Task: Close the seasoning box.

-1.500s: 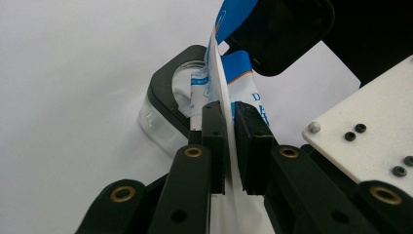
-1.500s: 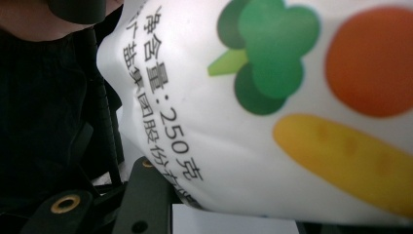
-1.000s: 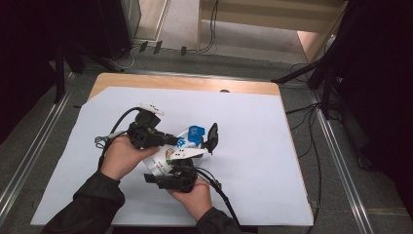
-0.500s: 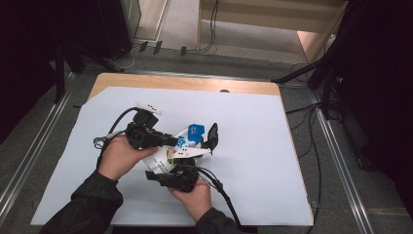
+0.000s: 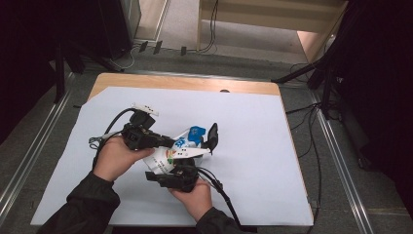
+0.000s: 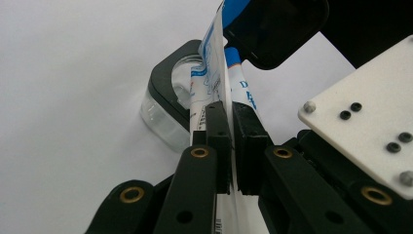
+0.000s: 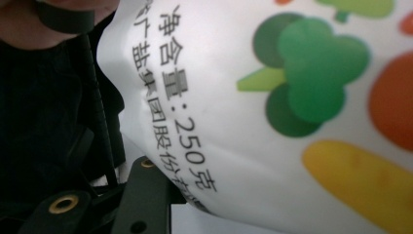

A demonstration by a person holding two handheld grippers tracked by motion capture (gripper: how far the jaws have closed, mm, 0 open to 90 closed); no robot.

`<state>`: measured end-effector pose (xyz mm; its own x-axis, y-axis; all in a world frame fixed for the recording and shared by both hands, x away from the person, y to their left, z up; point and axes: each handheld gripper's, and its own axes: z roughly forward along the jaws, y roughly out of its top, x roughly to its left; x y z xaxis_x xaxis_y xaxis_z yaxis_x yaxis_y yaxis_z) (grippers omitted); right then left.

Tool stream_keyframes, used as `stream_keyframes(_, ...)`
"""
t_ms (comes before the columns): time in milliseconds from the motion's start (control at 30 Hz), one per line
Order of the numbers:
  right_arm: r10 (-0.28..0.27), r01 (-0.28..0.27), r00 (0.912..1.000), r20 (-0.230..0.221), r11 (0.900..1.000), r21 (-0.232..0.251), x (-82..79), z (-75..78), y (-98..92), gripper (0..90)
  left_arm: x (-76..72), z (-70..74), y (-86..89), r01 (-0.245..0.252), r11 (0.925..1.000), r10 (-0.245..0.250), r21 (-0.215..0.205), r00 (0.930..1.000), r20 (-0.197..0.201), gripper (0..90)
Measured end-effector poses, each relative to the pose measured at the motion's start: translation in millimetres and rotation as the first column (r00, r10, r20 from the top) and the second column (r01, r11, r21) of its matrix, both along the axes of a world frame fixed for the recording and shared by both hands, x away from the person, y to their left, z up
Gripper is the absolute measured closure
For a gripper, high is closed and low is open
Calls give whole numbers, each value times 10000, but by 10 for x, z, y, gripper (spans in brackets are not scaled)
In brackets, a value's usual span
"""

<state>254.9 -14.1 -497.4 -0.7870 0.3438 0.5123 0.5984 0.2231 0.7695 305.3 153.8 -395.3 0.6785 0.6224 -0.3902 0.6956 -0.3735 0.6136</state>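
Near the middle of the counter (image 5: 253, 126), the left gripper (image 6: 230, 122) has its fingers nearly together, pinching the thin edge of one white pouch (image 5: 178, 152). The right gripper (image 5: 195, 157), fingers partly apart and just now opening a little, grips the pouch's body from the near side. Blue print, green, orange and yellow vegetable pictures and black lettering mark the pouch (image 7: 272, 126). Two grippers, one pouch.

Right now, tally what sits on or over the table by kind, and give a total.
Hand-held black two-jaw grippers: 2 (left gripper, right gripper)
White printed plastic pouch: 1
Clear container with black rim: 1
White paper sheet covering the table: 1
Total: 5
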Motion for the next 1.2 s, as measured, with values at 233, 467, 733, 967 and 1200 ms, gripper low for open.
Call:
stream_keyframes(233,-14,16,10000,95,9998,-203,-12,-10,24,598,-11,12,5,-155,9999,155,-28,9999,-56,884)
stream_keyframes(467,-38,37,10000,-34,9999,-130,-2,-1,14,632,-10,17,12,-161,9999,161,-15,9999,7,881)
stream_keyframes(733,-22,22,10000,-91,10000,16,0,21,3,644,-11,14,8,-87,9999,88,-126,10000,35,873)
stream_keyframes(967,19,-17,9999,-134,9999,138,10,41,-1,644,-6,13,12,-90,9998,90,-176,10000,-13,863)
stream_keyframes(1200,40,-37,9997,-231,9999,162,15,36,2,639,-16,14,-10,-166,9999,166,1,9997,171,880)
